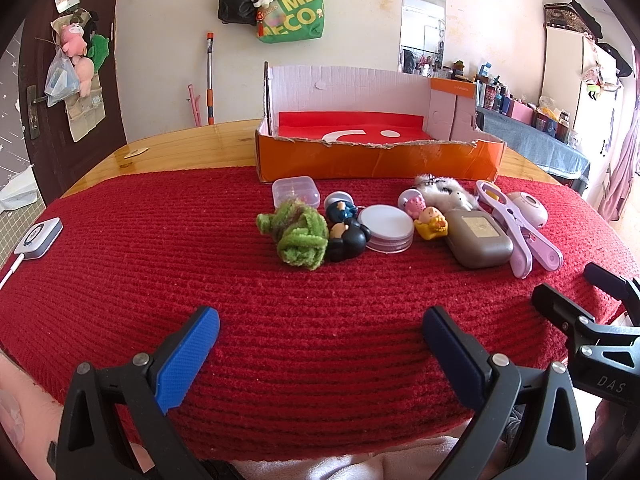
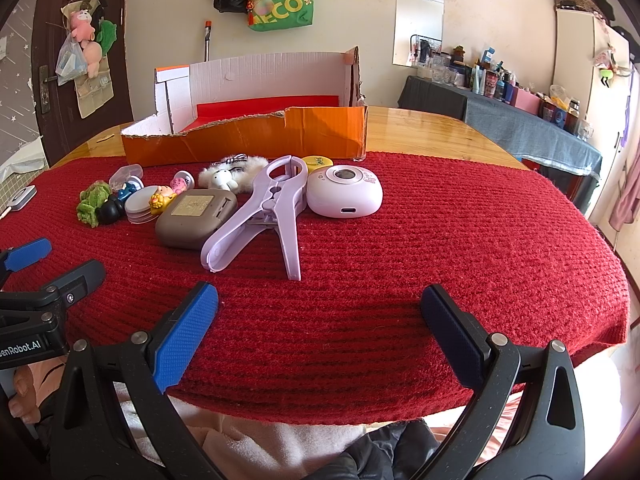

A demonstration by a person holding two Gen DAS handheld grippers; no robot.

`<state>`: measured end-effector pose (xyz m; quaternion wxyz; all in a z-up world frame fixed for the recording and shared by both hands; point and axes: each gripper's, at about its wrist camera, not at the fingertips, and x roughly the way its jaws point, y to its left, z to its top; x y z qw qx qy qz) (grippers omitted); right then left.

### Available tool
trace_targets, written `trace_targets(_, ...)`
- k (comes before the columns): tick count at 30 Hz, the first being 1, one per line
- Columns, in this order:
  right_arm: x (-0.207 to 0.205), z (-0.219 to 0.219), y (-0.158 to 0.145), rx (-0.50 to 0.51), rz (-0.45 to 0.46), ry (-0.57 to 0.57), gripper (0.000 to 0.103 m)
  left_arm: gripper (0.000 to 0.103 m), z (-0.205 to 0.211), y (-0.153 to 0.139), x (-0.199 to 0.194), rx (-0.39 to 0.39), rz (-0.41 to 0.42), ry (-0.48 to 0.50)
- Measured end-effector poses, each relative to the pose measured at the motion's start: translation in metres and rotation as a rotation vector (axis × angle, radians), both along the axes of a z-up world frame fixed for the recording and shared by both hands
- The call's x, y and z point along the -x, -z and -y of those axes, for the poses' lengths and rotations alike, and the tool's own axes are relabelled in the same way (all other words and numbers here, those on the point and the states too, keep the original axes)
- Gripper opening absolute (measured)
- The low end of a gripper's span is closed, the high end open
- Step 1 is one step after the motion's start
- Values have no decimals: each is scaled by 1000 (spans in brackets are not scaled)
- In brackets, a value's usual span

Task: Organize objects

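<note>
A row of small items lies on the red knitted cloth (image 1: 160, 272) in front of an orange cardboard box (image 1: 376, 160): a green fuzzy toy (image 1: 298, 236), a black figure (image 1: 346, 240), a round white tin (image 1: 390, 229), a grey-brown case (image 1: 478, 238), a lilac clamp (image 2: 268, 208) and a pale pink round device (image 2: 344, 196). My left gripper (image 1: 320, 328) hovers open near the cloth's front edge, well short of the row. My right gripper (image 2: 320, 308) is also open and empty, just in front of the lilac clamp. Each gripper shows at the edge of the other's view.
A clear plastic box (image 1: 296, 192), a fluffy white toy (image 2: 224, 176) and small figurines sit among the row. A white charger-like device (image 1: 40, 236) lies at the cloth's left edge. The wooden table (image 2: 432, 128) extends behind the box. A cluttered side table (image 2: 520, 120) stands at right.
</note>
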<state>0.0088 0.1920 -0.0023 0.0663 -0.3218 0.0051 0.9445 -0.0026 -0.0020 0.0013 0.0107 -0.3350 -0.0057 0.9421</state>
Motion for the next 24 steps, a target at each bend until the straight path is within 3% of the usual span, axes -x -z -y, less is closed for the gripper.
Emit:
trace_targets(6, -1, -8, -18, 92, -17, -38, 103, 103, 18, -17, 1, -20, -26, -9)
trace_targets(15, 20, -25, -38, 51, -37, -17, 103, 103, 35, -37, 34, -94, 10, 13)
trace_targets(24, 57, -53, -43, 33, 34, 18, 103, 103, 46, -42, 74, -60, 75, 24)
